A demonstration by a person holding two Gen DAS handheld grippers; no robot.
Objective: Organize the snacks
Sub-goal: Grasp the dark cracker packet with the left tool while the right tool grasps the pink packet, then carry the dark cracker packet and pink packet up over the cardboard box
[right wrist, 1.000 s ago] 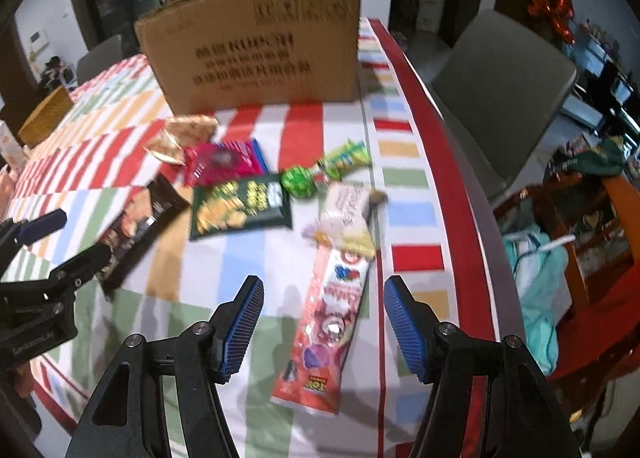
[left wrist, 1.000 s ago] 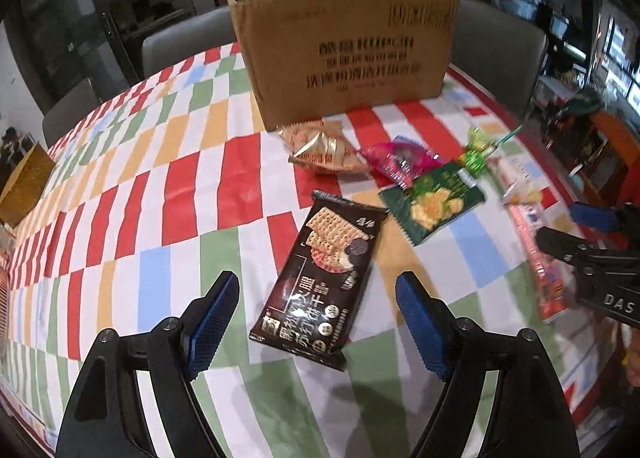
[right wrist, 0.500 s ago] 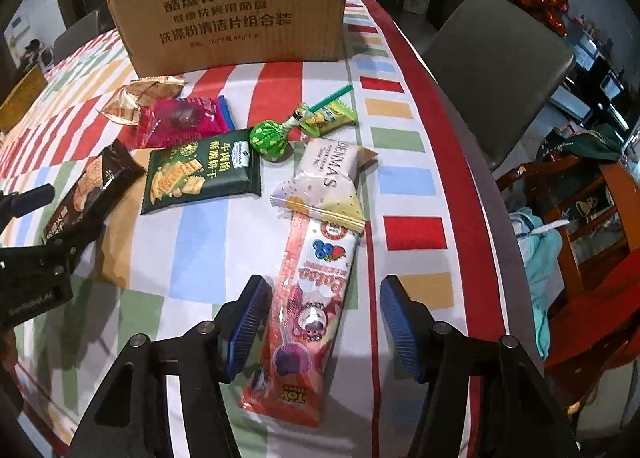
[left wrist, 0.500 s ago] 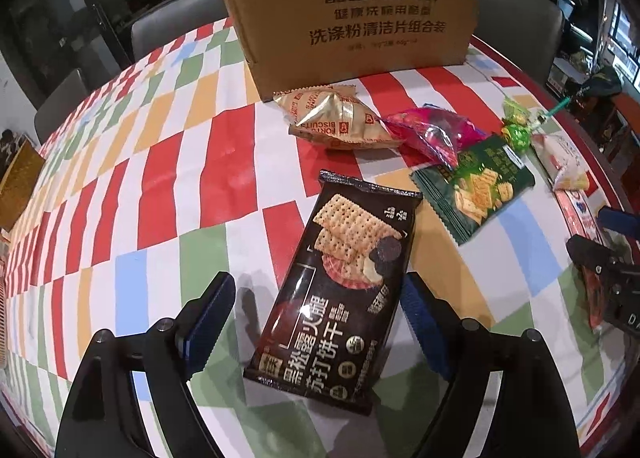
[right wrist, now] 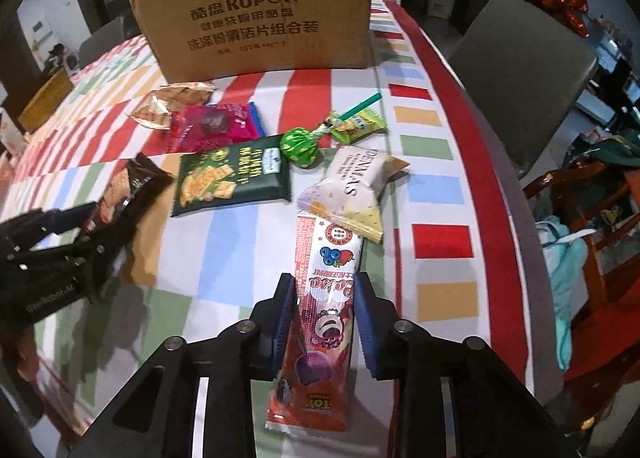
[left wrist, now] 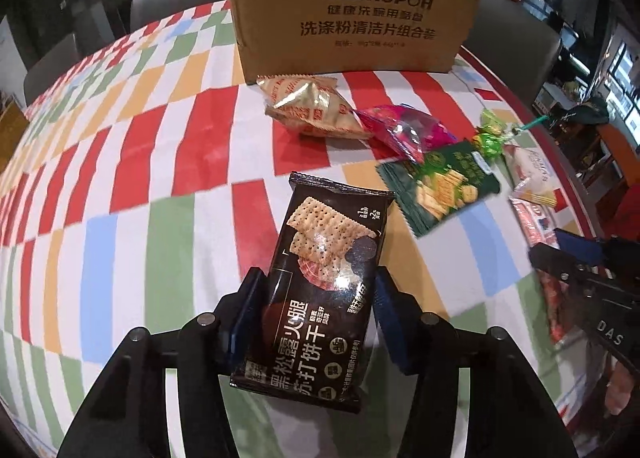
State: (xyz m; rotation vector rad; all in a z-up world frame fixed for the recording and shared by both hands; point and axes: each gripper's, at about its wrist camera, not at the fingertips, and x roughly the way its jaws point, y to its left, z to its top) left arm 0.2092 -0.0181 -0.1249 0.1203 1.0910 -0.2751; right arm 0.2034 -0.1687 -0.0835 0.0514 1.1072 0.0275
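Left gripper: jaws closing, pinching the black soda-cracker packet, well short of the tall brown cardboard box. Right gripper: jaws closing on the long red candy pouch, nearer the table's red-bordered edge. Bare checkered cloth left of the box.

Our left gripper, a black two-finger clamp with blue pads, tilts steeply downward, its jaws closing against both long edges of a dark cracker packet. Our right gripper, built alike, tilts down the same way, its jaws closing on a long red candy sachet between the pads.
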